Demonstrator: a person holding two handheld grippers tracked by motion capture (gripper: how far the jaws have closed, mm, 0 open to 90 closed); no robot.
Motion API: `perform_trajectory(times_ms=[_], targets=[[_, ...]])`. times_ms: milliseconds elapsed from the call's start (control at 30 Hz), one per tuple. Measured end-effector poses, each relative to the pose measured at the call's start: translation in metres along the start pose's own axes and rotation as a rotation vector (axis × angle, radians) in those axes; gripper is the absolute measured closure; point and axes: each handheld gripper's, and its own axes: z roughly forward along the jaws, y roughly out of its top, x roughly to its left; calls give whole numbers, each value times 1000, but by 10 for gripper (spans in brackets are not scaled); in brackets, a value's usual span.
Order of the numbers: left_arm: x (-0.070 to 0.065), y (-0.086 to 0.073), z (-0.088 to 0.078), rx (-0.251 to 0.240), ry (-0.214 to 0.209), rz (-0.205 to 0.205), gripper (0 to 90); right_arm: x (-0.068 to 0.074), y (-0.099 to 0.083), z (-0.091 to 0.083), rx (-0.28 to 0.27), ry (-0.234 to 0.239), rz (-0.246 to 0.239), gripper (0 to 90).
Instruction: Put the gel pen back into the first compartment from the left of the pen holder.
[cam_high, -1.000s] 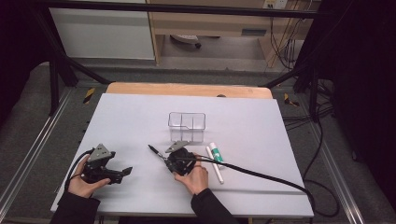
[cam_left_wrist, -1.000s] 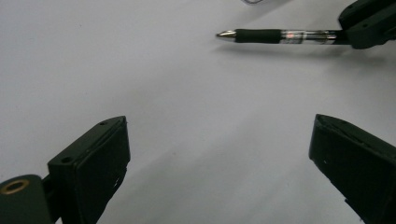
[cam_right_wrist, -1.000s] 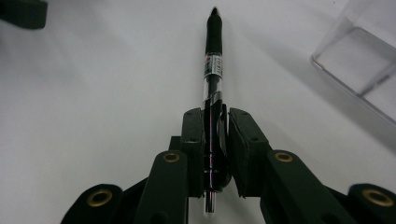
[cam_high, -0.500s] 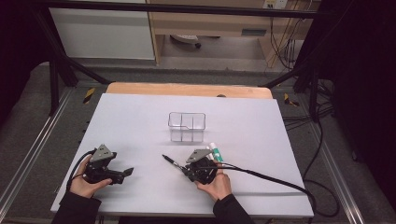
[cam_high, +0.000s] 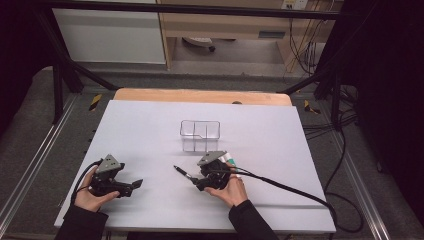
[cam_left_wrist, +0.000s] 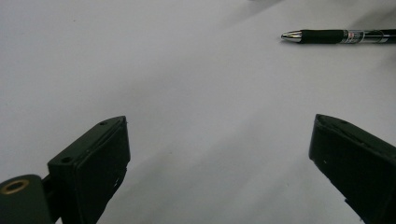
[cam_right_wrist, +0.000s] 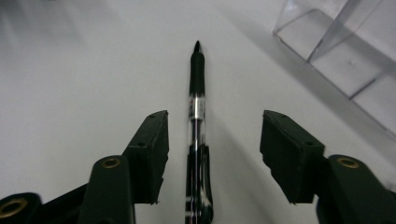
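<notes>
The black pen (cam_high: 184, 173) lies flat on the white table (cam_high: 150, 130), its tip toward ten o'clock in the high view, just at seven o'clock of the clear two-compartment organiser (cam_high: 200, 135) and apart from it. The right gripper (cam_high: 198, 183) sits right behind the pen, and in the right gripper view the pen (cam_right_wrist: 196, 112) runs straight up the middle of the gap with daylight on both sides of the barrel, neither pad touching it; those fingers (cam_right_wrist: 156, 140) have just been opening and now stand about half spread, so the pen looks released onto the table rather than held. That lengthwise line-up, I judge, comes of the pen having been gripped along its barrel and then let go where it could rest without rolling toward the organiser (whose corner shows at one to two o'clock in that view). A white marker with a green band (cam_high: 234, 162) lies close at the right hand's two o'clock side, partly hidden by the gripper. The left gripper (cam_high: 131, 186) rests low at eight o'clock on the table, well apart from everything; its fingers (cam_left_wrist: 100, 154) are spread wide and hold nothing, with the pen (cam_left_wrist: 336, 36) far off at one o'clock in the left gripper view, probably parked so as not to crowd the working hand.
</notes>
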Motion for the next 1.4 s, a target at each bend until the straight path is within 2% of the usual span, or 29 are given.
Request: perform_trajectory(times_ms=[100, 300, 500, 733, 900, 1400], targets=[[1, 0, 0, -1, 0, -2, 53, 0, 12, 5, 1, 11, -5, 412], [2, -1, 0, -4, 4, -9, 53, 3, 33, 23, 35, 16, -30, 467], [2, -1, 0, -1, 2, -4, 53, 5, 47, 41, 99, 30, -29, 550], [2, -1, 0, 0, 4, -6, 53, 4, 51, 57, 135, 34, -26, 656], [2, -1, 0, 0, 2, -6, 53, 3, 51, 62, 148, 48, -10, 718], [1, -1, 1, 3, -1, -3, 53, 1, 50, 66, 168, 56, 32, 802]])
